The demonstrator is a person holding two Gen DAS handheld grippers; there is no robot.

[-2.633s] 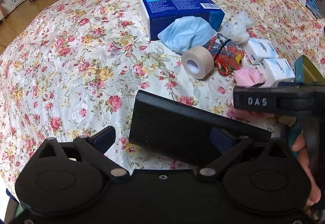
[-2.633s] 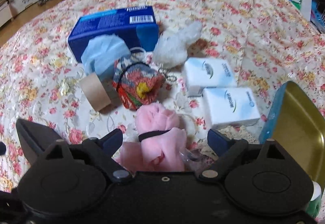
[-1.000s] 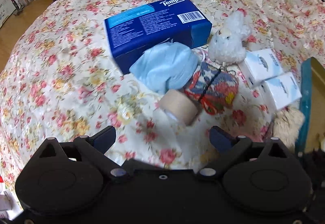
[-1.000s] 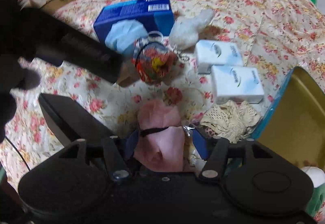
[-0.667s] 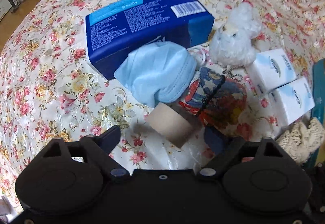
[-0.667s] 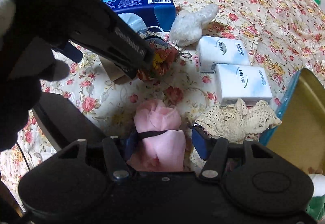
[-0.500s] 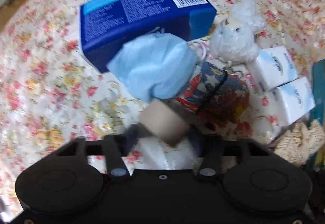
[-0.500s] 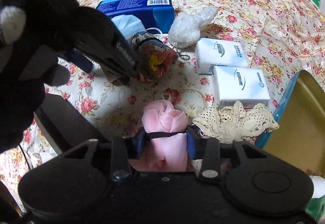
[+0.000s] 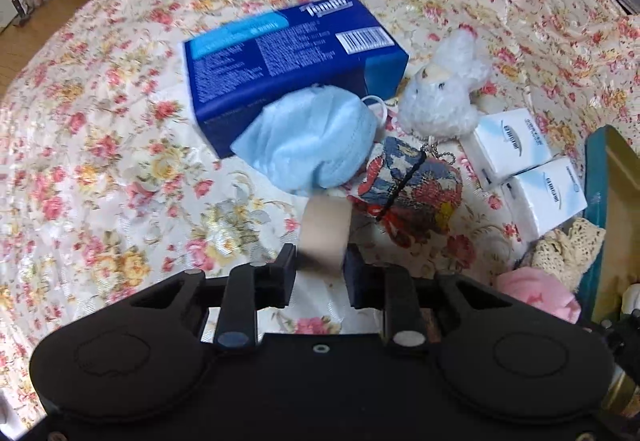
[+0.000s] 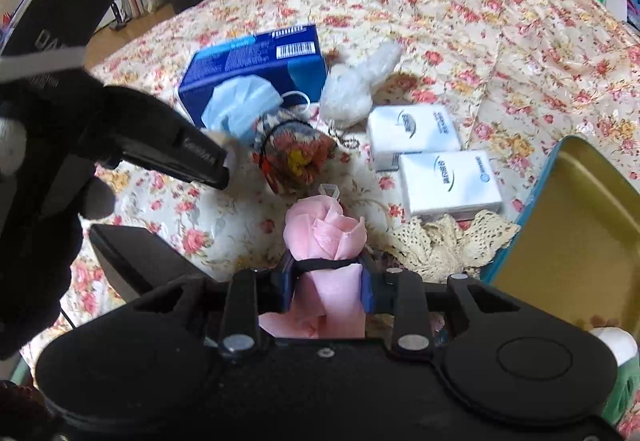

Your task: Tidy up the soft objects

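Open floral bedspread [image 9: 100, 161] left of the blue rectangular tissue box [image 9: 288, 57]: clear lane. Centre crowded: light-blue face mask [image 9: 316, 141], white plush rabbit [image 9: 440, 97], patterned fabric pouch [image 9: 412, 197], two white tissue packs [image 10: 432, 157] packed close. Teal-rimmed gold tin [image 10: 580, 233] blocks right.

light: soft indoor, even | shadows: faint | blur: motion smear mid-frame | edges: strong fisheye bending

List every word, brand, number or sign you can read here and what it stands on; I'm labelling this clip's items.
"Tempo": blue tissue box, top face, blurred but legible.
Barcode and fine print on that box: too blurred to read.
"DA", cut off: black handle of the left gripper.
Logo text on the two white tissue packs: too small to read.
Raised lettering on the left gripper's finger: unreadable.
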